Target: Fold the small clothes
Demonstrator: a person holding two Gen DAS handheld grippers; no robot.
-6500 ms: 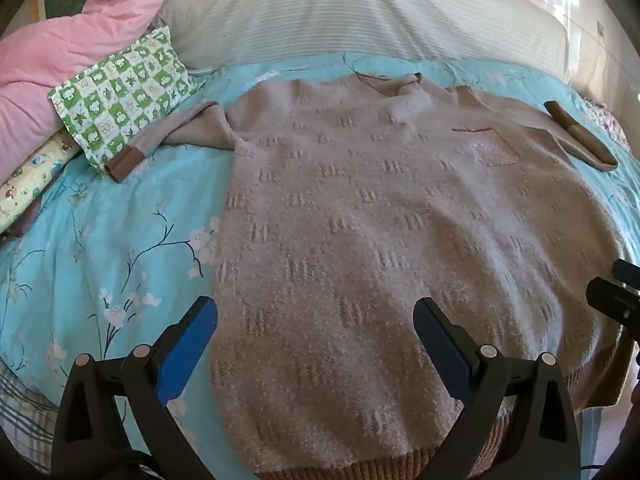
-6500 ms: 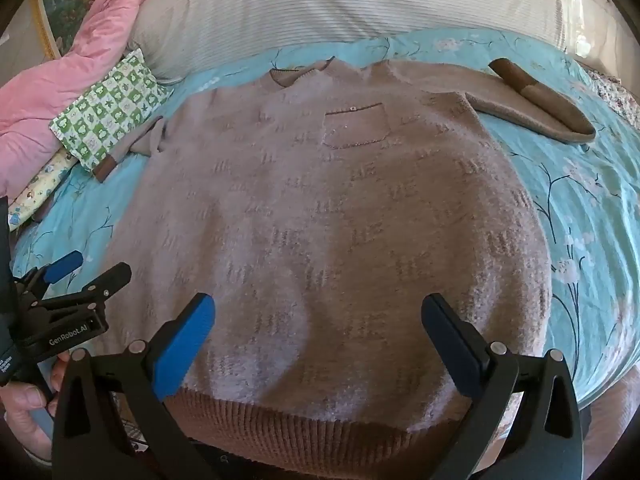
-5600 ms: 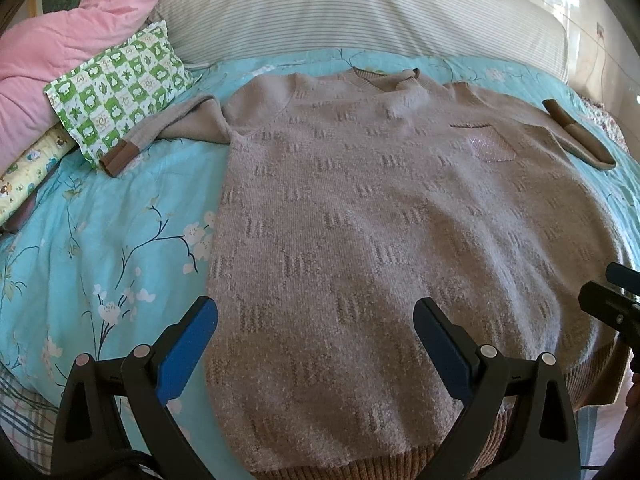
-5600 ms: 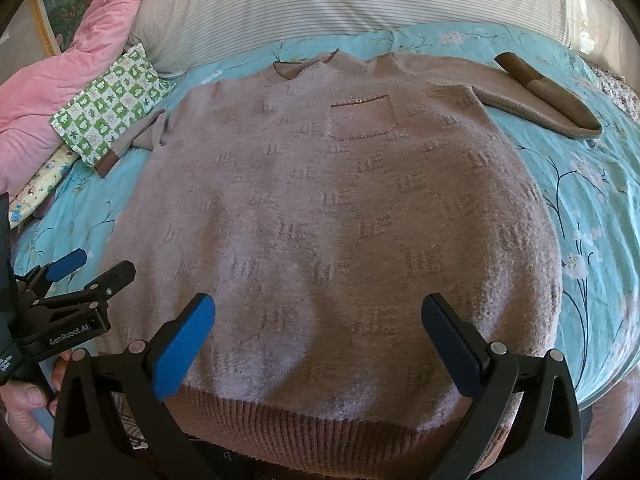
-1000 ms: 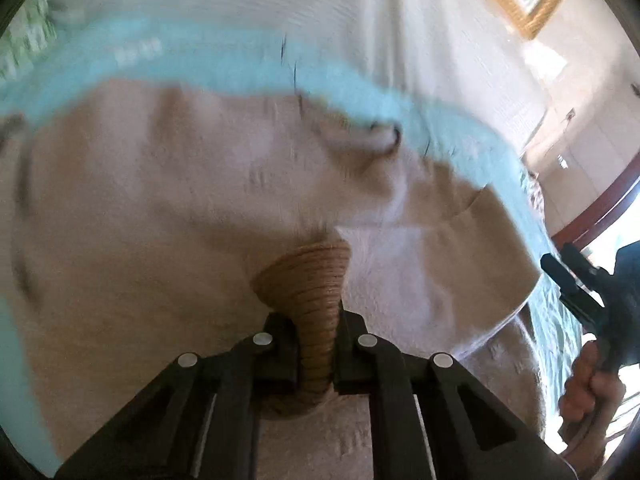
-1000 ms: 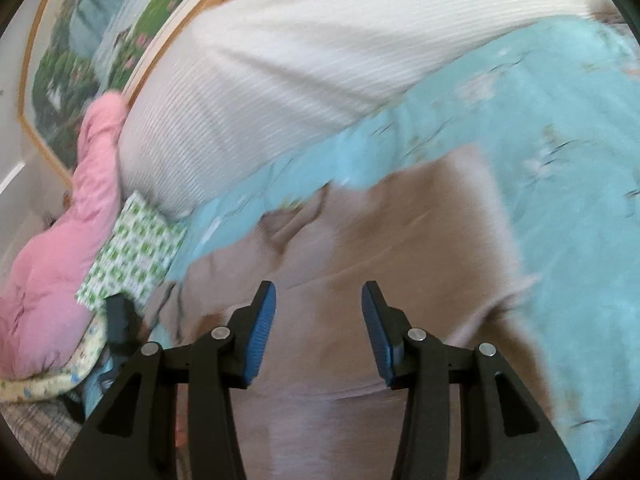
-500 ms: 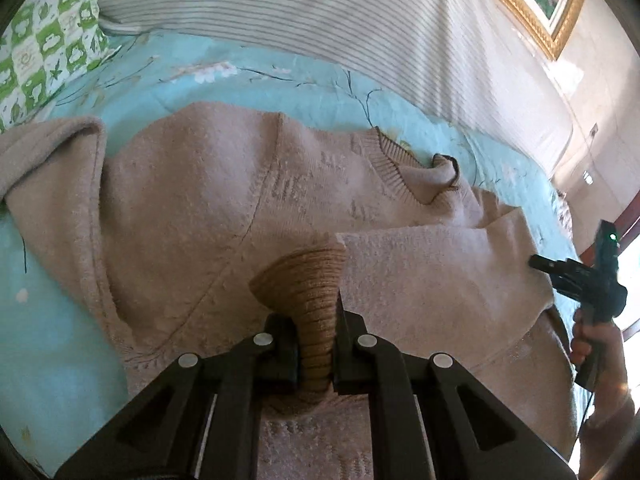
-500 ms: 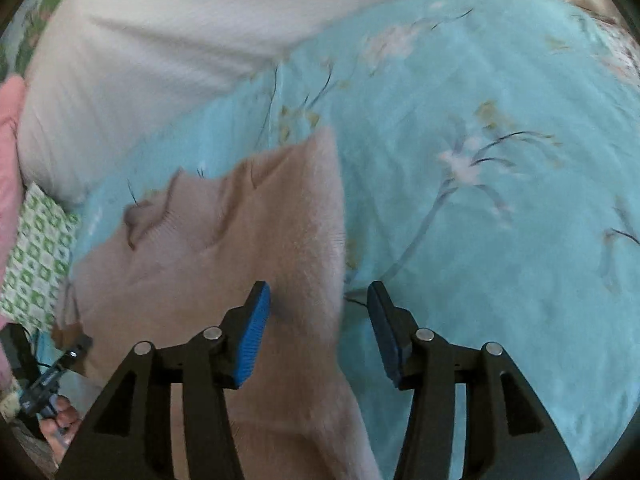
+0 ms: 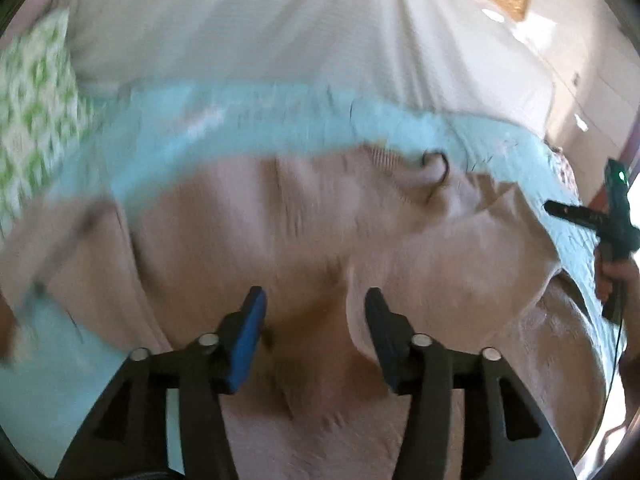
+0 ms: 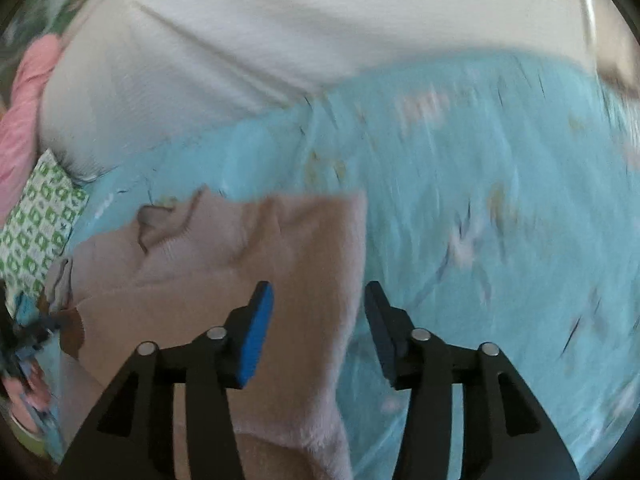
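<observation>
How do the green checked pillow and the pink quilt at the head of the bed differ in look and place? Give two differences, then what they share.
The green checked pillow bears a green-and-white check pattern; the pink quilt is plain pink. The pillow lies low, beside the beige sweater; the quilt is heaped above and behind it. Both sit at the left of the bed, off the sweater.
</observation>
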